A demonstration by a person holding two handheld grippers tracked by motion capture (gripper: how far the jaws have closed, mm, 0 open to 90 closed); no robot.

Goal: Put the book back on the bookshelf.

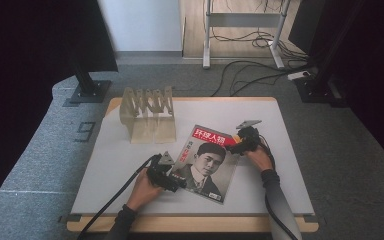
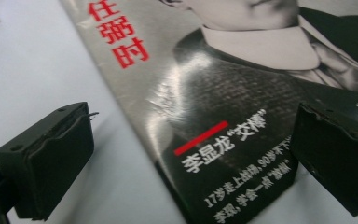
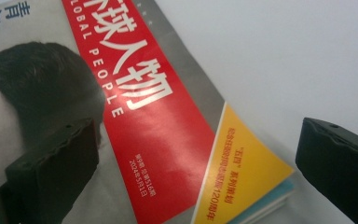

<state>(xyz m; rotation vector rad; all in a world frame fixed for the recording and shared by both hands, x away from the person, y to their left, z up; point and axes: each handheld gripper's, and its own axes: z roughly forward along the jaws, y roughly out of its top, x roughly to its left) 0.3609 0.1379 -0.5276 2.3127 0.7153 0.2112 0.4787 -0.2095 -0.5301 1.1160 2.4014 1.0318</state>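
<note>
- White table [image 1: 130,170] bears a magazine [image 1: 207,162] and a rack [image 1: 148,115].
- Left gripper [image 1: 180,181] wide over the magazine's lower corner.
- Right gripper [image 1: 236,141] wide over its upper corner.

White table [image 1: 280,165]: magazine [image 1: 207,162] flat at centre, wooden rack [image 1: 148,116] behind.

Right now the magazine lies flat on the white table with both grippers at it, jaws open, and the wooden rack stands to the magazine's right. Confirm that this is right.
One thing is wrong: the wooden rack stands to the left of the magazine, toward the table's far edge, as the high view shows. The rest holds: the magazine lies flat, with the left gripper and right gripper at it, jaws open.
</note>
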